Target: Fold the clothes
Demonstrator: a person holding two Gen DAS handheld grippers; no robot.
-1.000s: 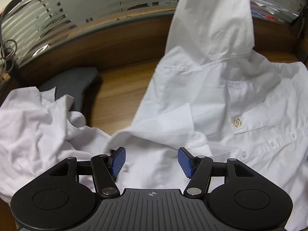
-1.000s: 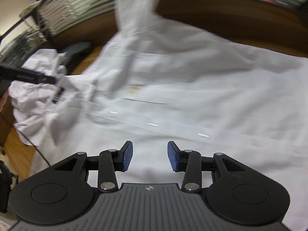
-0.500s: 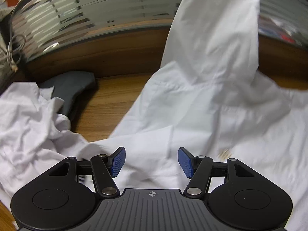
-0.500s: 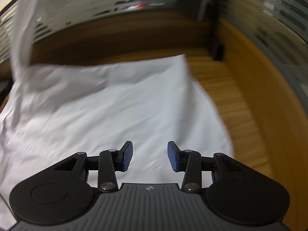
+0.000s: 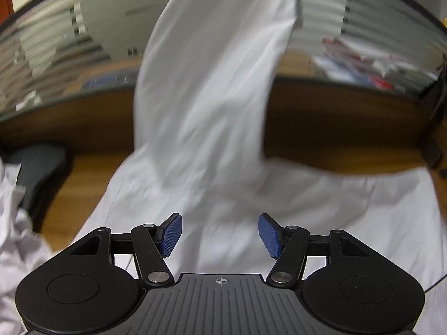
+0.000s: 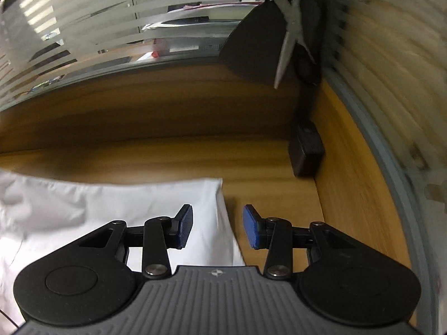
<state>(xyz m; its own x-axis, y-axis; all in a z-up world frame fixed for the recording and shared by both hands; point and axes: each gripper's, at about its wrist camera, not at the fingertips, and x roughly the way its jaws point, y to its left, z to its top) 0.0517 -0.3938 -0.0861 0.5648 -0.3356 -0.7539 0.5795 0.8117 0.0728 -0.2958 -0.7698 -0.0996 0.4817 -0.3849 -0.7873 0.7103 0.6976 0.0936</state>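
Left wrist: white shirt (image 5: 321, 203) lies beyond parted fingers (image 5: 172, 234)

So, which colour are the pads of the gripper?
Blue pads, clearest in the right wrist view.

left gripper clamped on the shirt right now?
No, the left gripper is open, its blue pads spread apart above the white shirt with no cloth between them.
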